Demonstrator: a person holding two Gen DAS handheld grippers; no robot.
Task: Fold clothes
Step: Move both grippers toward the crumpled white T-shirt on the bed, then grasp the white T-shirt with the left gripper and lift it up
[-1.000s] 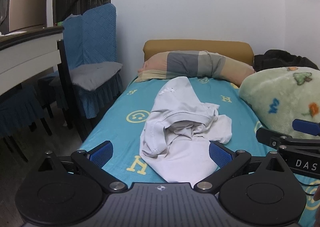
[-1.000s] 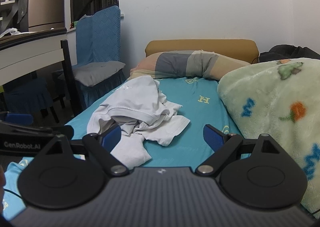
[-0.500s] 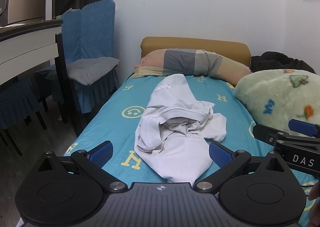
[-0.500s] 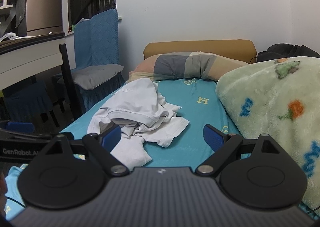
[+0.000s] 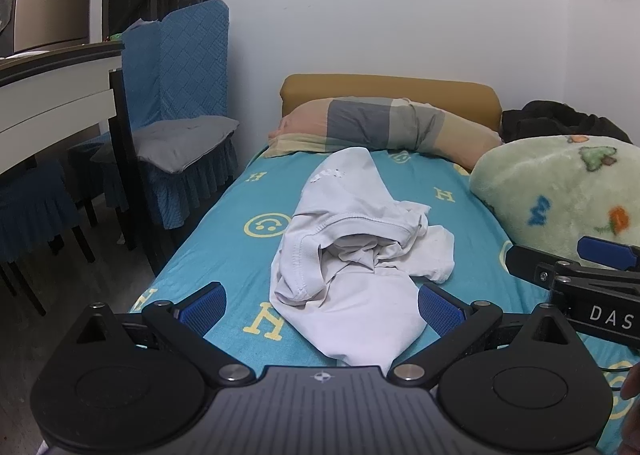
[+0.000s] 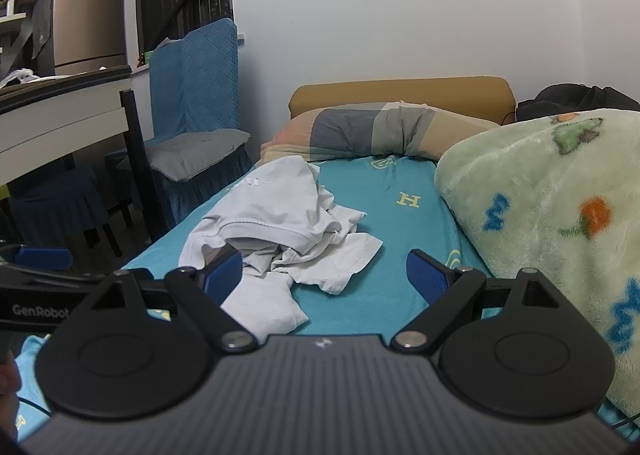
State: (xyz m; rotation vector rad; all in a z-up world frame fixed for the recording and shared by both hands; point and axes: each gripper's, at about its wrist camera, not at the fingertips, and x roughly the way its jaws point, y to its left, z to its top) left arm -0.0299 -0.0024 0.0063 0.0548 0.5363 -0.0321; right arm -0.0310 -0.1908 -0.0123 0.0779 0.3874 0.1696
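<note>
Shirt [image 5: 352, 255]: crumpled on the bed [image 5: 240, 231], unfolded.
Left tool [image 5: 320, 305]: spread wide, empty.
Right tool [image 6: 324, 275]: spread wide, empty.
Change: both views shifted slightly; shirt unmoved.

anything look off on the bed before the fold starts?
Only the white garment: it lies crumpled mid-bed on the teal sheet, hem bunched open, a flap splayed toward the green blanket. That is the thing to fold. Both grippers, left and right, are open and empty. No spills or damage show.
</note>
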